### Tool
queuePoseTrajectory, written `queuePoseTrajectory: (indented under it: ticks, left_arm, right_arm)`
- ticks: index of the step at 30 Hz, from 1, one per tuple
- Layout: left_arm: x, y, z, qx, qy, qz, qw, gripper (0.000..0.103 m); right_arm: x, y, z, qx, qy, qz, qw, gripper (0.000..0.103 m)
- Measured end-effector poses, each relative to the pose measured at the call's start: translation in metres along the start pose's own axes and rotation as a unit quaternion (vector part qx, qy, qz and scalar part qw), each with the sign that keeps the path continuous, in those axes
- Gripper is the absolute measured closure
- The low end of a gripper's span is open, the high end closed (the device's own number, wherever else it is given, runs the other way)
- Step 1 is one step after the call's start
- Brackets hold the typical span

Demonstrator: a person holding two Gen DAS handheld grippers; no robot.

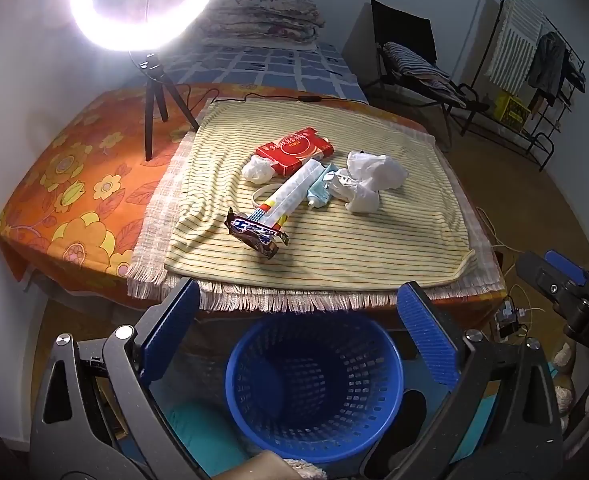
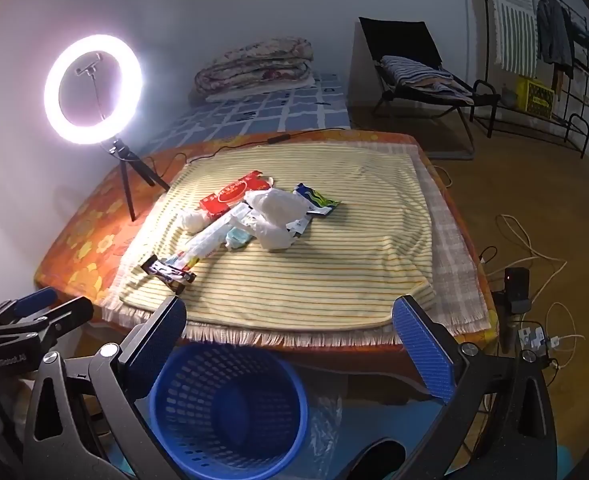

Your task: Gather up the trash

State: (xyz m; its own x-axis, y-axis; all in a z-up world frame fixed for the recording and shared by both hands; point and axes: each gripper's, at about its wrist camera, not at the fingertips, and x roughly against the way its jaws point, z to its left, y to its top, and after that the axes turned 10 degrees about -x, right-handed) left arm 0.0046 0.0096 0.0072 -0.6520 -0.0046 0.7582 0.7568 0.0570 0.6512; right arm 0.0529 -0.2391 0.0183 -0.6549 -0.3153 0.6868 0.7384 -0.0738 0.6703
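Observation:
Trash lies in a pile on the striped cloth (image 1: 334, 236) on the table: a red box (image 1: 294, 151), a crumpled white bag (image 1: 368, 182), a white paper ball (image 1: 257, 171), a long white tube wrapper (image 1: 290, 192), a small blue tube (image 1: 321, 190) and a dark snack wrapper (image 1: 256, 235). The right wrist view shows the same pile, with the red box (image 2: 230, 198), the white bag (image 2: 274, 216), the dark wrapper (image 2: 168, 272) and a green-blue packet (image 2: 316, 199). A blue mesh basket (image 1: 314, 384) (image 2: 228, 410) stands on the floor before the table. My left gripper (image 1: 298, 320) and right gripper (image 2: 290, 330) are open, empty, above the basket.
A lit ring light on a tripod (image 1: 154, 92) (image 2: 126, 172) stands on the table's left part, its cable running along the far edge. Cables and a charger (image 2: 534, 336) lie on the floor at the right. A chair (image 2: 414, 72) and clothes rack (image 2: 542, 40) stand behind.

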Motion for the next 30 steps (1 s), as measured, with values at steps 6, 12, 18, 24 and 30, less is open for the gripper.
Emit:
queuePoseTrajectory:
  ticks: [6,12,18,24,30]
  left_arm:
    - [0.0,-0.001,0.0,0.0,0.0,-0.001,1.0,0.002]
    - [0.0,0.0,0.001,0.0,0.001,-0.001,1.0,0.002]
    - [0.0,-0.001,0.0,-0.002,0.0,-0.002,1.0,0.002]
    - [0.0,-0.001,0.0,-0.001,0.0,-0.002,1.0,0.002]
    - [0.0,-0.001,0.0,-0.001,0.002,-0.002,1.0,0.002]
  right_arm:
    - [0.0,-0.001,0.003,-0.002,0.007,0.002,1.0,0.001]
    - [-0.003,-0.001,0.002,-0.003,0.009,0.005,1.0,0.001]
    - [-0.005,-0.002,0.005,0.0,0.011,0.007,1.0,0.001]
    - [-0.007,-0.003,0.006,0.001,0.013,0.009,1.0,0.001]
    - [-0.008,-0.003,0.006,-0.002,0.014,0.011,1.0,0.001]
